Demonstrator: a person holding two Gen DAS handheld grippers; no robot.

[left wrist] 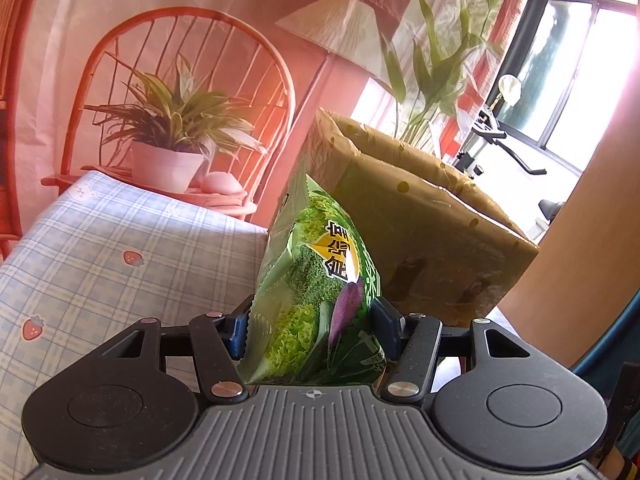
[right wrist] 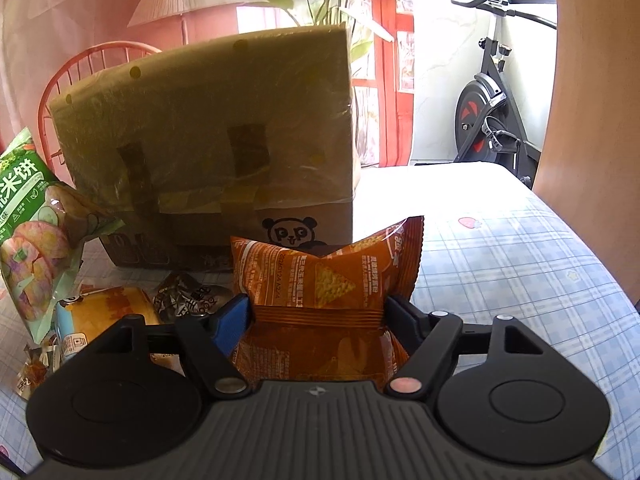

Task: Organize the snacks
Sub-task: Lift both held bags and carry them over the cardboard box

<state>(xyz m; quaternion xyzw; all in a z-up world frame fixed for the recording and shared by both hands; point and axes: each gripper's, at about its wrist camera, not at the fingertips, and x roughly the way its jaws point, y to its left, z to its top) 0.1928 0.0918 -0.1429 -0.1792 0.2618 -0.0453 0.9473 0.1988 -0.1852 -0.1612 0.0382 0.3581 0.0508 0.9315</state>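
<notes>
Snacks are in both grippers: the left gripper (left wrist: 314,326) is clenched on a green snack bag (left wrist: 320,280), holding it upright above the checked surface (left wrist: 120,248) just in front of the cardboard box (left wrist: 420,216), while the right gripper (right wrist: 318,316) grasps an orange chip bag (right wrist: 332,280) just in front of the box's near wall. On the surface by the box's near left corner lie a yellow packet (right wrist: 108,304) and a dark wrapped snack (right wrist: 188,296), with smaller packets toward the left edge.
</notes>
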